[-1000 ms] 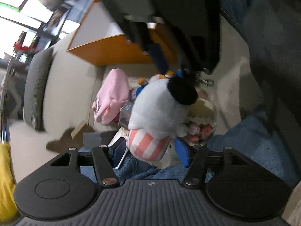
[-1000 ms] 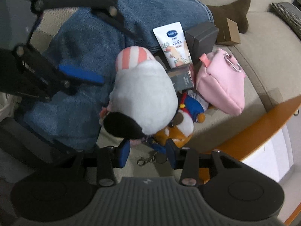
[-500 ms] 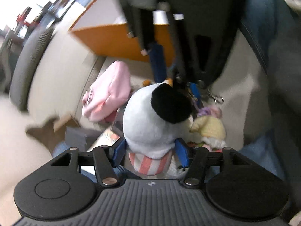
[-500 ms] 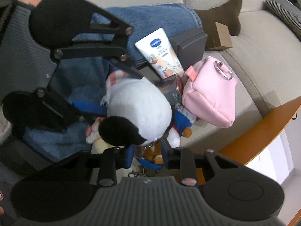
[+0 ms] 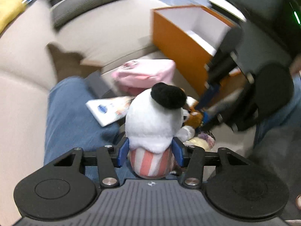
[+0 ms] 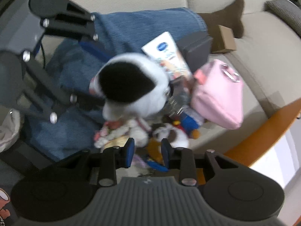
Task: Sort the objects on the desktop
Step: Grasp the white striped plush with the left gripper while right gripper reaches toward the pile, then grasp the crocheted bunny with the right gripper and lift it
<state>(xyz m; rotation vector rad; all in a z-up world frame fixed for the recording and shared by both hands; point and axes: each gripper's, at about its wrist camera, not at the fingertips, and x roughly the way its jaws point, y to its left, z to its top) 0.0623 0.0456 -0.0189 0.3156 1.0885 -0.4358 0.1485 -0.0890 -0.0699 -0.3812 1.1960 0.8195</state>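
My left gripper [image 5: 150, 154] is shut on a white plush toy [image 5: 153, 124] with a black tuft and a pink-striped base, holding it above the sofa pile. The toy also shows in the right wrist view [image 6: 129, 86]. My right gripper [image 6: 147, 153] is partly open over small plush toys [image 6: 169, 133] and grips nothing. In the pile lie a pink pouch [image 6: 218, 96], a white lotion tube [image 6: 167, 54], a dark grey box [image 6: 195, 45] and folded blue jeans [image 6: 131, 30].
An open orange box with a white inside [image 5: 188, 35] stands beside the pile; its rim shows in the right wrist view [image 6: 267, 130]. A brown bone-shaped cushion [image 6: 229, 13] and a small cardboard box [image 6: 224, 39] lie on the beige sofa [image 6: 263, 43].
My left gripper closed on the white plush toy's striped base and lifted it. My right gripper moved off the toy's head and now hangs over the small plush toys.
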